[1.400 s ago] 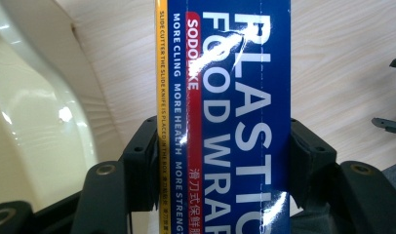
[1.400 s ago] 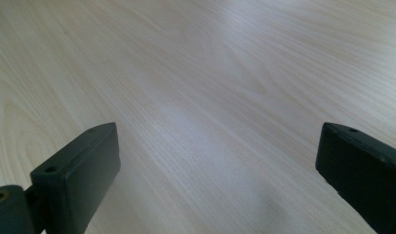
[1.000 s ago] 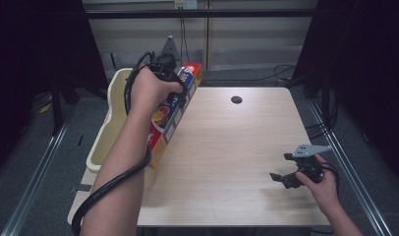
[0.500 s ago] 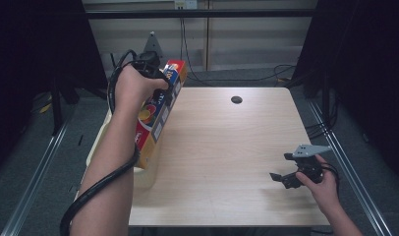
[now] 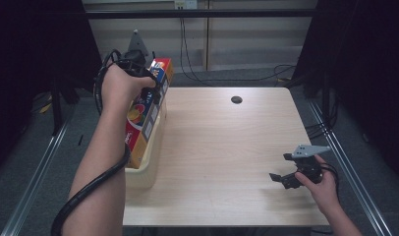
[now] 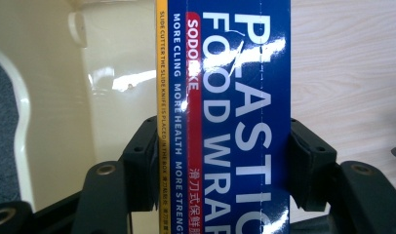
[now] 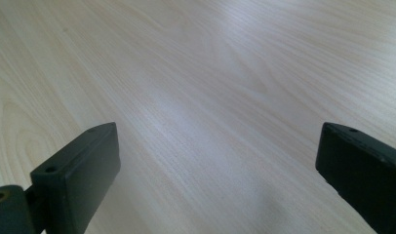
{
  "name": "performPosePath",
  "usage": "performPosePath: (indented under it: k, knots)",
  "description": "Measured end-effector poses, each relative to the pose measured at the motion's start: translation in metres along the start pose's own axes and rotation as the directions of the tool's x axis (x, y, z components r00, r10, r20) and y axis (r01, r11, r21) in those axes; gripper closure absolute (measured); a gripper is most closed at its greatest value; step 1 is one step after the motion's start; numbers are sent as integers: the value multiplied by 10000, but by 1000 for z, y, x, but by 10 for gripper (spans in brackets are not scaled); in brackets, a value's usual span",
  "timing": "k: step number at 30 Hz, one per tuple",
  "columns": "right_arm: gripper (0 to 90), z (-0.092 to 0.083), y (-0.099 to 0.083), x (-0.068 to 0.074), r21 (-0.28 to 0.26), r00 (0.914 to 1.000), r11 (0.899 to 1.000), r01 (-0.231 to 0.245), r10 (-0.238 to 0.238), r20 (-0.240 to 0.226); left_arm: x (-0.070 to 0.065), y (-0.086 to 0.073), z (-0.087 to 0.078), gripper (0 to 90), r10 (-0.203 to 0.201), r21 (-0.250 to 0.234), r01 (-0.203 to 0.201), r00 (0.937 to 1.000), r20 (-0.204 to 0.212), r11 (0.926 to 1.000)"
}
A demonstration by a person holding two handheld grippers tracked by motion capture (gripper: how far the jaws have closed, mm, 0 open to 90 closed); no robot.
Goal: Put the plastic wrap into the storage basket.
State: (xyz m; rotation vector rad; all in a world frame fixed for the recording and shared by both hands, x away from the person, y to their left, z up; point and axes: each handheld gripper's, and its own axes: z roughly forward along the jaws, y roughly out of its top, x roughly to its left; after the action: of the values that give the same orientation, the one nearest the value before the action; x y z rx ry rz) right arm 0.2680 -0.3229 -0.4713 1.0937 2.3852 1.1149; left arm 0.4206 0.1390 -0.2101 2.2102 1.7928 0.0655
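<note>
A long blue, red and yellow plastic food wrap box (image 5: 147,110) (image 6: 225,117) hangs over a cream plastic bin (image 5: 147,167) at the table's left edge. My left gripper (image 5: 151,93) (image 6: 220,165) is shut on it, its black pads pressing both long sides of the box. The bin's inner wall (image 6: 108,87) lies just beyond the box in the left gripper view. My right gripper (image 5: 281,169) (image 7: 215,165) rests low over the wood at the table's front right, open, with nothing between its fingers.
The light wooden table (image 5: 227,147) has a dark round cable hole (image 5: 236,100) near its far edge. Metal rails run along the floor on both sides. Black cables trail from the left gripper down the forearm.
The left hand has carried the box further left and away from the table, over the bin. The right hand and its gripper have stayed where they were.
</note>
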Motion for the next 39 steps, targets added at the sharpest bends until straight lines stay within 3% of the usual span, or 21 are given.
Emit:
performPosePath:
  k: [6,27,39]
  knots:
    - [23,0,0,0,1,10000,10000,-9,9,13,11,-3,-1,409,-265,-62,264,9996,-93,9996]
    - [23,0,0,0,12,10000,10000,-34,34,4,26,-10,-6,409,-535,-56,534,9980,-326,9986]
    - [24,1,0,0,-4,9999,10000,-81,81,63,41,-18,1,408,-811,8,812,9955,-492,9967]
